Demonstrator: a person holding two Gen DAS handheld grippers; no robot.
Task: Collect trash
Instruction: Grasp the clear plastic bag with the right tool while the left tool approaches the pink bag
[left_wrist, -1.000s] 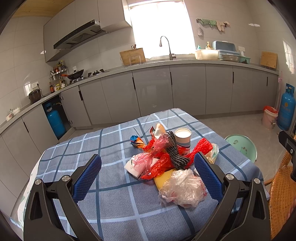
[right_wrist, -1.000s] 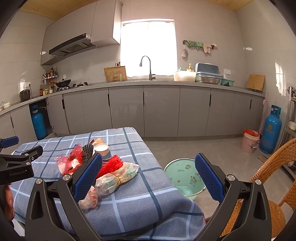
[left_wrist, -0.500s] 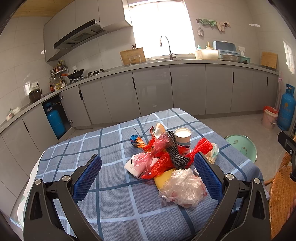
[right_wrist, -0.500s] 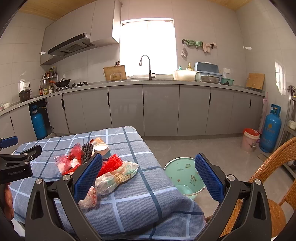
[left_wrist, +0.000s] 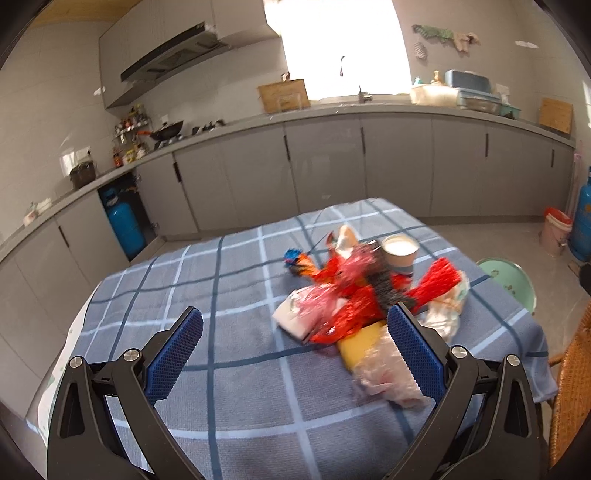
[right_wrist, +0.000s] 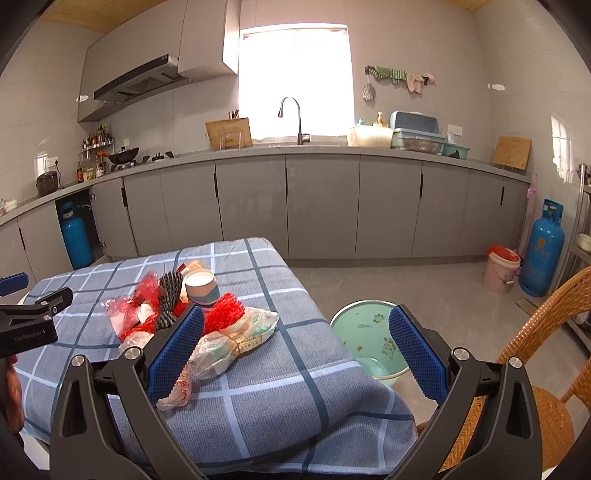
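- The left tongs hang over the table covered in a blue-grey checked cloth, blue-padded jaws spread wide with nothing between them.
- The right tongs are likewise spread wide and empty, above the table's right-hand edge, facing the kitchen cabinets.
- The trash lies in one heap on the right half of the table: crumpled red plastic bags, a dark knitted mesh piece, a white paper cup with a blue band standing upright in the middle, and a red net sleeve beside it.
- A clear crumpled plastic bag lies at the near edge of the heap, just beside the right jaw of the left tongs, partly over a flat yellow piece.
- A clear bag printed in green and tied with a band rests nearest the right tongs, touching the net sleeve.
- A mint-green plastic basin stands on the floor just beside the table's right edge.
- A woven wicker chair stands at the right.
- The left view is blurred.
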